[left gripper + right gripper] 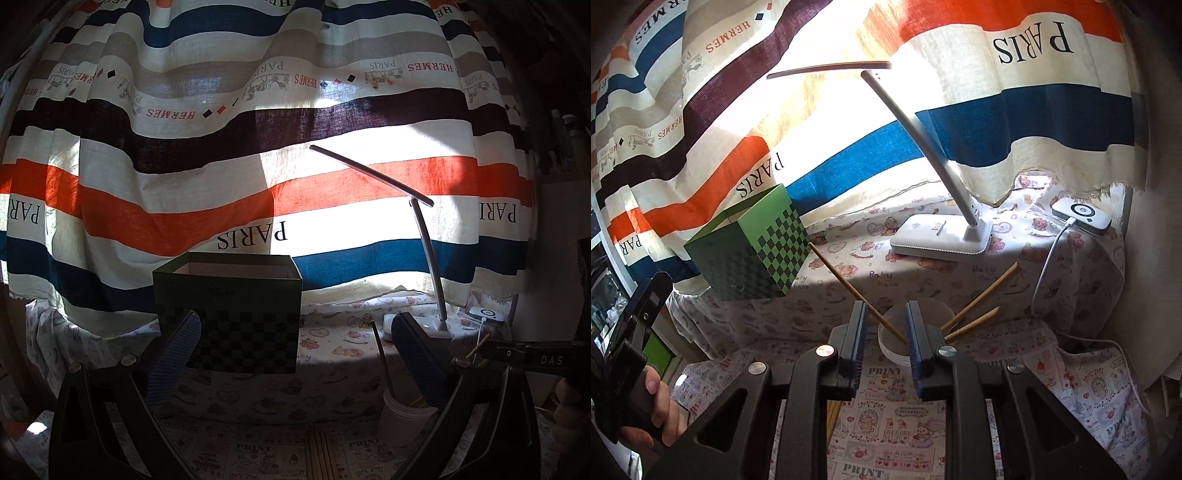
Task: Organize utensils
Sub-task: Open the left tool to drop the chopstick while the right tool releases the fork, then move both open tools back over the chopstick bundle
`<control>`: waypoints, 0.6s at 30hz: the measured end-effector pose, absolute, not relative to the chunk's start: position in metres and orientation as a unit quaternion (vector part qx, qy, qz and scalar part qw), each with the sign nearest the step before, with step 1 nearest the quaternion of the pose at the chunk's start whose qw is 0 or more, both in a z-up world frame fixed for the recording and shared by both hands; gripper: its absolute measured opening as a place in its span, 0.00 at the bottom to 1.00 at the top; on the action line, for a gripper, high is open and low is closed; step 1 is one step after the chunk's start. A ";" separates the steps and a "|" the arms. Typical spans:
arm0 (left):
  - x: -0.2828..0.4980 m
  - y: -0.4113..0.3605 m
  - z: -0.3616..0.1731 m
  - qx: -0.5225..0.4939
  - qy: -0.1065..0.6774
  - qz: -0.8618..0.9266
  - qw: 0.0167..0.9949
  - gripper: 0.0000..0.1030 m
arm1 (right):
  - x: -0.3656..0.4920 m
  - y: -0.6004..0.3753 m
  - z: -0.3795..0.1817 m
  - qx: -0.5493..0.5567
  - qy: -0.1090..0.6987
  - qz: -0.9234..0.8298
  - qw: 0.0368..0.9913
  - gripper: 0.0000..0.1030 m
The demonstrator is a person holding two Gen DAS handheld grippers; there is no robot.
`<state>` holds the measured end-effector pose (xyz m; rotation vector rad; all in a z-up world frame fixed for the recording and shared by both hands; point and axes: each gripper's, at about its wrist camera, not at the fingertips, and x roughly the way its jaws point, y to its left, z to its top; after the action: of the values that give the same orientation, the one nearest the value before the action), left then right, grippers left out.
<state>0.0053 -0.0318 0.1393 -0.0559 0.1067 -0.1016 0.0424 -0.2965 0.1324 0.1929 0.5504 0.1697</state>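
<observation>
My left gripper point(295, 354) stands wide open with nothing between its blue pads; the green checkered box point(229, 314) is behind the gap. A white cup point(402, 417) with chopsticks sits low right, partly hidden by the right finger. More chopsticks point(323, 454) lie flat on the cloth below. In the right wrist view my right gripper point(886, 332) is slightly open just in front of the cup point(934, 314). One chopstick point(849, 284) leans out of the cup to the left, crossing the gap without the pads pressing it. Two others point(982, 295) lean right.
A white desk lamp point(942, 236) and a white charger point(1082, 214) with its cable stand at the back near the striped curtain point(960, 129). The green box point(750, 251) is at the left. A hand point(661, 406) holds the other gripper at the far left.
</observation>
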 end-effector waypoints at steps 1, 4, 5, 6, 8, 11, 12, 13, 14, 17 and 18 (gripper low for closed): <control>0.002 -0.028 0.137 -0.030 0.055 -0.049 0.997 0.99 | 0.035 -0.293 0.133 0.087 0.262 0.090 0.957 0.26; -0.009 -0.016 0.127 -0.038 0.058 -0.045 0.997 0.99 | 0.013 -0.281 0.133 0.068 0.232 0.106 0.965 0.34; -0.012 -0.014 0.124 -0.039 0.060 -0.043 0.996 0.99 | 0.008 -0.277 0.131 0.064 0.225 0.112 0.966 0.34; -0.015 -0.011 0.119 -0.039 0.063 -0.043 0.996 0.99 | 0.003 -0.273 0.127 0.061 0.221 0.114 0.967 0.34; -0.020 -0.008 0.111 -0.034 0.066 -0.042 0.996 0.99 | -0.004 -0.265 0.117 0.051 0.218 0.110 0.968 0.34; -0.024 -0.006 0.095 -0.031 0.079 -0.035 0.996 0.99 | -0.008 -0.257 0.097 0.052 0.221 0.111 0.967 0.34; -0.023 -0.005 0.090 -0.034 0.085 -0.037 0.995 0.99 | -0.007 -0.255 0.090 0.053 0.227 0.114 0.966 0.34; -0.022 -0.004 0.084 -0.038 0.092 -0.039 0.994 0.99 | -0.005 -0.254 0.083 0.055 0.233 0.115 0.964 0.34; -0.021 -0.003 0.078 -0.042 0.099 -0.041 0.993 0.99 | -0.002 -0.253 0.075 0.057 0.239 0.114 0.963 0.34; -0.010 -0.003 0.063 -0.041 0.128 -0.038 0.990 0.99 | 0.007 -0.254 0.055 0.065 0.261 0.110 0.957 0.34; -0.006 -0.004 0.057 -0.037 0.139 -0.045 0.989 0.99 | 0.011 -0.255 0.048 0.066 0.270 0.110 0.954 0.34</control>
<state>-0.0064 -0.0038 0.0571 -0.0745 0.2798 -0.0909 0.0112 -0.2551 0.0484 0.1337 0.5493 0.2243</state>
